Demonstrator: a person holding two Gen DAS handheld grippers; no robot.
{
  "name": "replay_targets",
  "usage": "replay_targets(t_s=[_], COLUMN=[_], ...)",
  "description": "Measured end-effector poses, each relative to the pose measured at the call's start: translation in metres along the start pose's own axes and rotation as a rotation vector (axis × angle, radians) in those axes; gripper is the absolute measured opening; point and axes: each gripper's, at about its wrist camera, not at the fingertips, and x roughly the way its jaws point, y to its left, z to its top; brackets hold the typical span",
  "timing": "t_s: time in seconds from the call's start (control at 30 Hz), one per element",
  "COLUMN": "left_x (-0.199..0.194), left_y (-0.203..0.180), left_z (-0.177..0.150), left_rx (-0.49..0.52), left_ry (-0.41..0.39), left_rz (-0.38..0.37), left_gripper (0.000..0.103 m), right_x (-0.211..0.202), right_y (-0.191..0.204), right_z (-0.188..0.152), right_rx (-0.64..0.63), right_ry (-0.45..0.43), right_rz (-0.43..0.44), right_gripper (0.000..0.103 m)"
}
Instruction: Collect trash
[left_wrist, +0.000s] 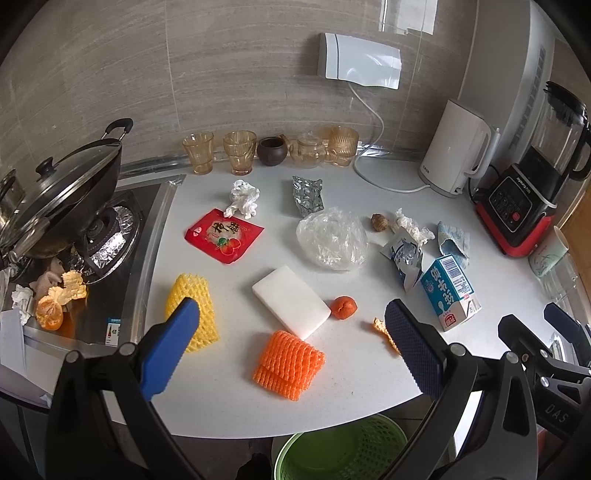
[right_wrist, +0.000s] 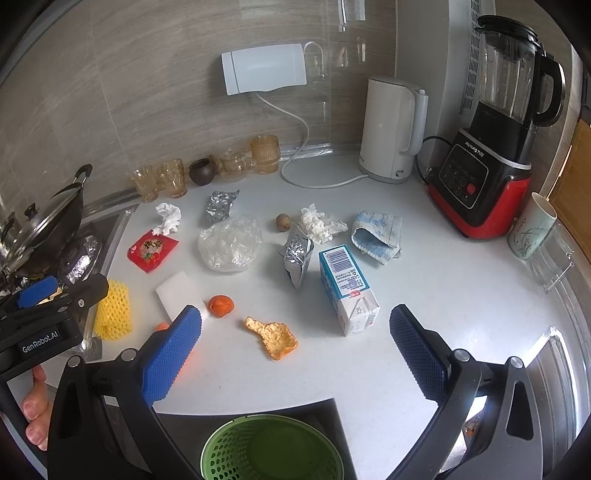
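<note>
Trash lies scattered on the white counter (left_wrist: 369, 206): an orange foam net (left_wrist: 290, 365), a yellow foam net (left_wrist: 192, 314), a white foam block (left_wrist: 291, 301), a red wrapper (left_wrist: 223, 234), a clear plastic bag (left_wrist: 332, 238), a small orange (left_wrist: 343, 307), an orange peel (right_wrist: 275, 338), a milk carton (right_wrist: 347, 288) and foil pouches (right_wrist: 297, 254). A green basket (right_wrist: 271, 448) stands below the counter's front edge. My left gripper (left_wrist: 291, 347) is open above the orange net. My right gripper (right_wrist: 295, 350) is open above the peel.
A wok with a glass lid (left_wrist: 62, 195) sits on the stove at left. Glasses (left_wrist: 240, 151) line the back wall. A white kettle (right_wrist: 391, 129), a blender (right_wrist: 491, 147), a cloth (right_wrist: 376, 232) and a cup (right_wrist: 532, 230) stand at right.
</note>
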Motion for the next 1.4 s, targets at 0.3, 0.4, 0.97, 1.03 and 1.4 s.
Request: replay_targets(t_s=[0.3,0.4,0.97,1.03,1.4], left_x=[0.002,0.002,0.017,0.023,0.086], left_y=[-0.001,-0.001,0.006,0.016,0.091], left_z=[0.001,0.001,0.000,-0.002,-0.013], left_rx=[0.001,0.000,0.028,0.030,0.050], left_ry=[0.001,0.002,0.023,0.033,0.105], left_rz=[-0.001,-0.002,-0.011,-0.021,0.023], left_gripper=[0.096,0.096,0.096,0.096,0.096], right_x=[0.002,0.003,0.023,0.031,0.090], right_y=[0.000,0.000,0.008,0.015,0.066], right_z=[0.000,0.000,0.000,-0.001,-0.022], right_rx=[-0.001,0.000,-0.006,-0.019,-0.073], right_ry=[0.004,0.005,0.031,0.045,0.134], right_rz=[-0.003,-0.003,0.045,0.057,0.075], right_gripper=[0.101,0.101,0.101,0.101,0.101])
